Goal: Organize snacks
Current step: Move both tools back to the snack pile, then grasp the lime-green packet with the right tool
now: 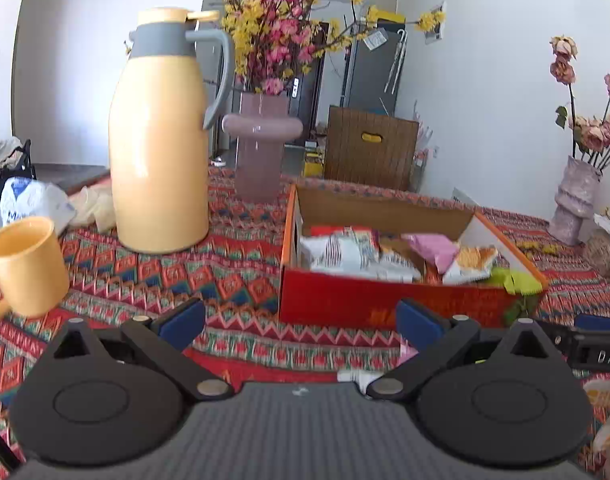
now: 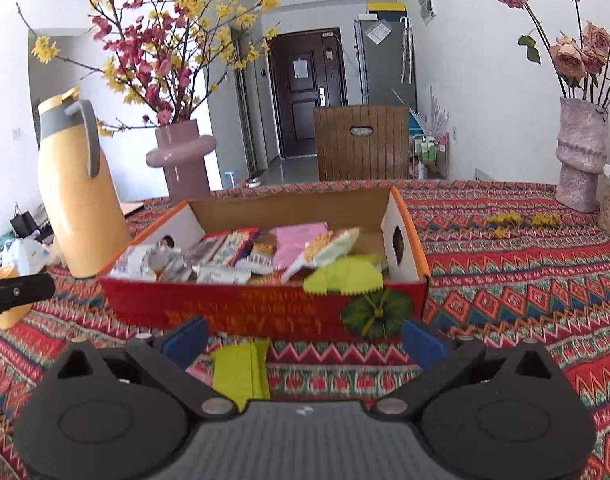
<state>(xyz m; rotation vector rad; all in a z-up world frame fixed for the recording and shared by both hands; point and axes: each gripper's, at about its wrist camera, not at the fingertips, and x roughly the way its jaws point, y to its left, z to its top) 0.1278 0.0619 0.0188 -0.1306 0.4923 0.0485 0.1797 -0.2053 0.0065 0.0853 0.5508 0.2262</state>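
Patterned tablecloth (image 2: 505,280), box (image 2: 265,312) mostly full. Both grippers, left (image 1: 301,320) & right (image 2: 303,338), open, empty. Right should drop straight onto green packet (image 2: 241,372), pinch mid-body.

The box (image 2: 265,312) looked like printed cardboard, glossy red outside and matt brown within, holding crinkly, shiny foil and plastic snack packets (image 2: 225,256). Under it, the bench (image 2: 505,280) wore a woven, matt patterned cloth. Left of the box, the yellow jug (image 1: 157,152) showed smooth, glossy plastic, and the mug (image 1: 25,268) a satin glaze.
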